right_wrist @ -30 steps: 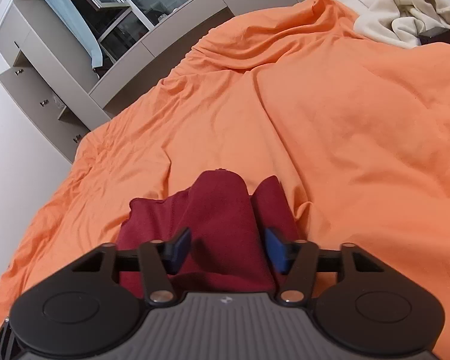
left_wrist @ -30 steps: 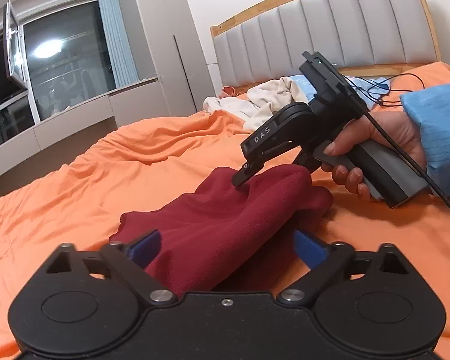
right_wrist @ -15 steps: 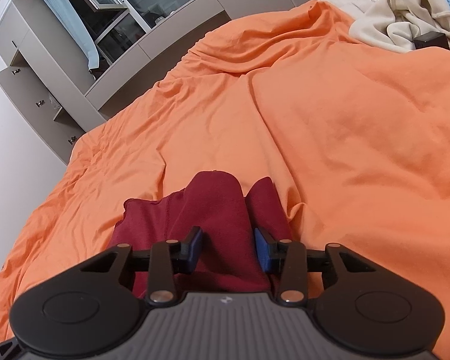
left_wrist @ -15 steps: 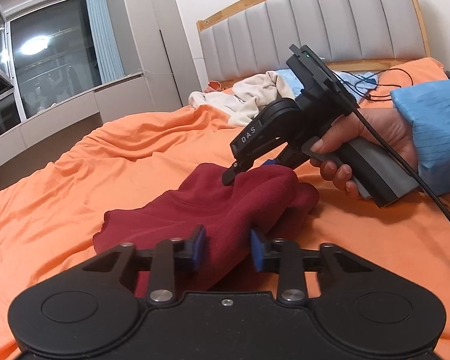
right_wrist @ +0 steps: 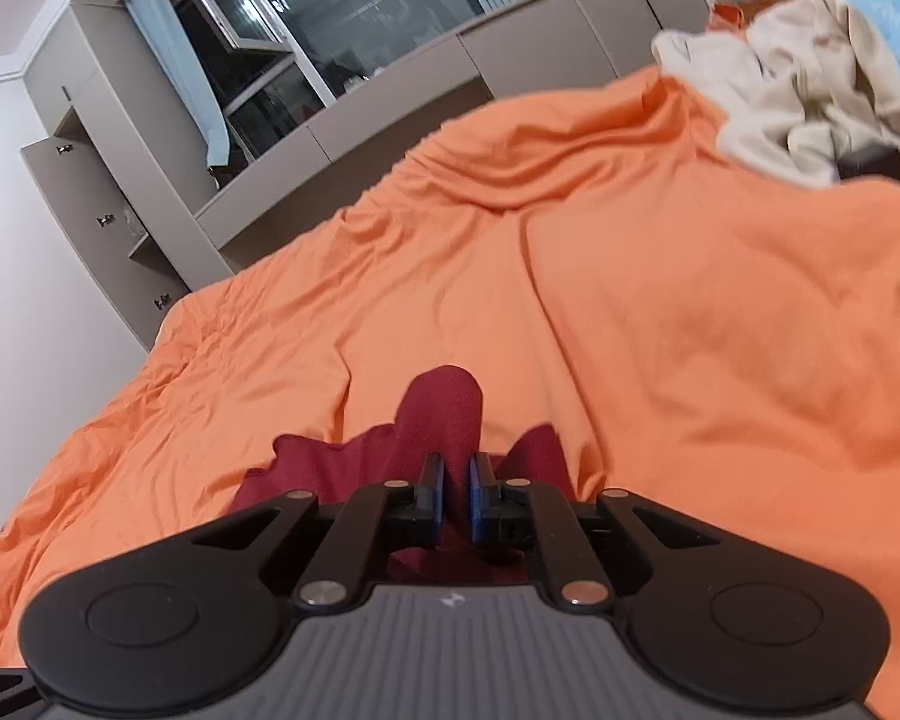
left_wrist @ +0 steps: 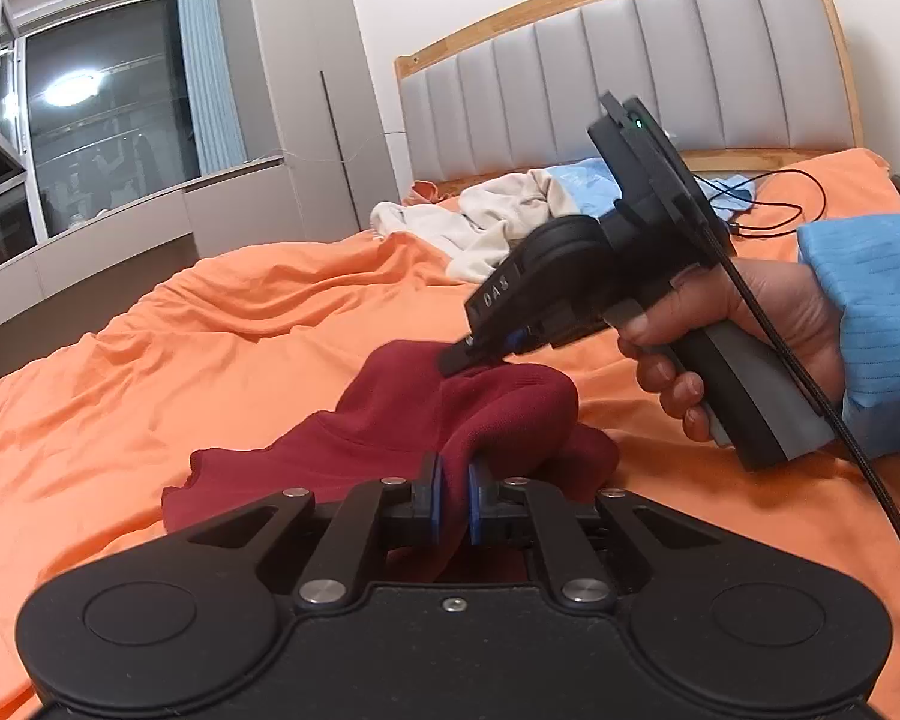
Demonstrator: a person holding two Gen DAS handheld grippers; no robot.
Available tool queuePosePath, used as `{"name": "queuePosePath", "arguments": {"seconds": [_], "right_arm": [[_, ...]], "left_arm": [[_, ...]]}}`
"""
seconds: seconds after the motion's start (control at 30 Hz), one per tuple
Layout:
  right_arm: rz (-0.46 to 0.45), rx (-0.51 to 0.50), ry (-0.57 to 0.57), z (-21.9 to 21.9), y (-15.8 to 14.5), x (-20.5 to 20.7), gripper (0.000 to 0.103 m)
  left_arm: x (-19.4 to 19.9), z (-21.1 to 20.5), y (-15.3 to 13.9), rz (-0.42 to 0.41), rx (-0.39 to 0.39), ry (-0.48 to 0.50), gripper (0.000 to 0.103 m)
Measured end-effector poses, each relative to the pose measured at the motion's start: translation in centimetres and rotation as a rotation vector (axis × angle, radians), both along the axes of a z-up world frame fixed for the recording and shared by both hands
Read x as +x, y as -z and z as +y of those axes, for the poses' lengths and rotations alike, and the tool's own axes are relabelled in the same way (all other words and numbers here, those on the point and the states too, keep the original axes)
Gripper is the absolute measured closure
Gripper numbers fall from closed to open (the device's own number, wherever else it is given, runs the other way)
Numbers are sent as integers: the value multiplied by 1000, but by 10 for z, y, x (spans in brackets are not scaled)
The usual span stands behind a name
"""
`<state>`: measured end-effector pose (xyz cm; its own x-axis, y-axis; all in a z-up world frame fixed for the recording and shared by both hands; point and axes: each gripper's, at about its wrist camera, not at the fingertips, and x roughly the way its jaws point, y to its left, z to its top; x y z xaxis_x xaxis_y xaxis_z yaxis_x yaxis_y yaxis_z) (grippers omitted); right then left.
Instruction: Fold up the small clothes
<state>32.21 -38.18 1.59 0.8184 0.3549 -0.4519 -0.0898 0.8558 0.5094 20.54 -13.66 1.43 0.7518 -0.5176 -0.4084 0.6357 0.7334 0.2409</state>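
Observation:
A small dark red garment (left_wrist: 390, 420) lies bunched on the orange bed sheet (left_wrist: 180, 348). My left gripper (left_wrist: 453, 501) is shut on a raised fold of the garment near its front edge. In the left wrist view the right gripper (left_wrist: 480, 354), held by a hand (left_wrist: 750, 324) in a blue sleeve, pinches the garment's far ridge. The right wrist view shows the same red garment (right_wrist: 444, 414) pinched between the blue pads of my right gripper (right_wrist: 455, 498), which is shut on it. The cloth hangs lifted between the two grips.
A pile of cream and light blue clothes (left_wrist: 498, 216) lies near the grey padded headboard (left_wrist: 630, 72). A black cable (left_wrist: 780, 204) runs over the sheet at the right. Grey cabinets (right_wrist: 120, 192) and a window (left_wrist: 108, 120) stand beyond the bed's left side.
Both grippers went from open around the red garment to shut on it. The cloth has risen between them, and both views have lifted slightly.

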Motion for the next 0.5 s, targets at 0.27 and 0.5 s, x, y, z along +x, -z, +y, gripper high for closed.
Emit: {"name": "queuePosePath", "arguments": {"seconds": [0.27, 0.5], "right_arm": [[45, -44, 26, 0, 7, 3, 93], [97, -52, 40, -2, 18, 4, 88]], "left_arm": [[6, -7, 17, 59, 62, 32, 93], [5, -6, 21, 78, 64, 38, 78]]}}
